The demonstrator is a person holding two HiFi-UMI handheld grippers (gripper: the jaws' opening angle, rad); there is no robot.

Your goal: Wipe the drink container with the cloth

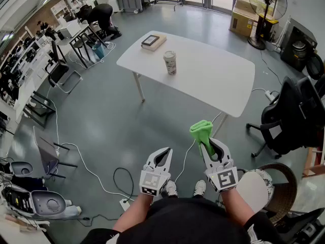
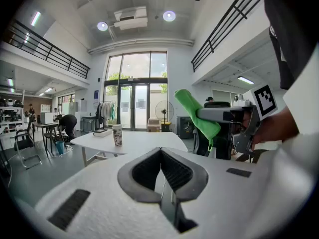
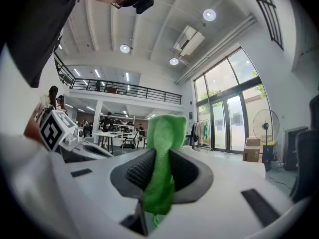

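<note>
Right tool (image 1: 209, 147), low right of ctr in head view, is clamped on the green cloth (image 1: 201, 130). Cloth is pinched btwn the pads and sticks up past the tips, w/ a short tail hanging below the grip. Left tool (image 1: 164, 152), just beside it at lower ctr, has its jaws together w/ nothing btwn them. Both tools hang over the grey floor (image 1: 111, 121), well apart from the tabletop (image 1: 218, 80).

Drink container (image 1: 170, 62), a patterned cup w/ lid, stands upright near ctr of the white tabletop, upper ctr of frame; neither tool touches it. Book (image 1: 153, 41) lies near the tabletop's upper left corner, apart from the cup.

Standing fan (image 1: 267, 6) and cardboard box (image 1: 242, 15) sit at upper right, black office chair (image 1: 292, 116) at right edge, wicker chair (image 1: 279, 172) at lower right. Cables (image 1: 96, 174) trail over the floor at lower left. Person in dark clothes (image 1: 101, 14) bends over at upper left.
</note>
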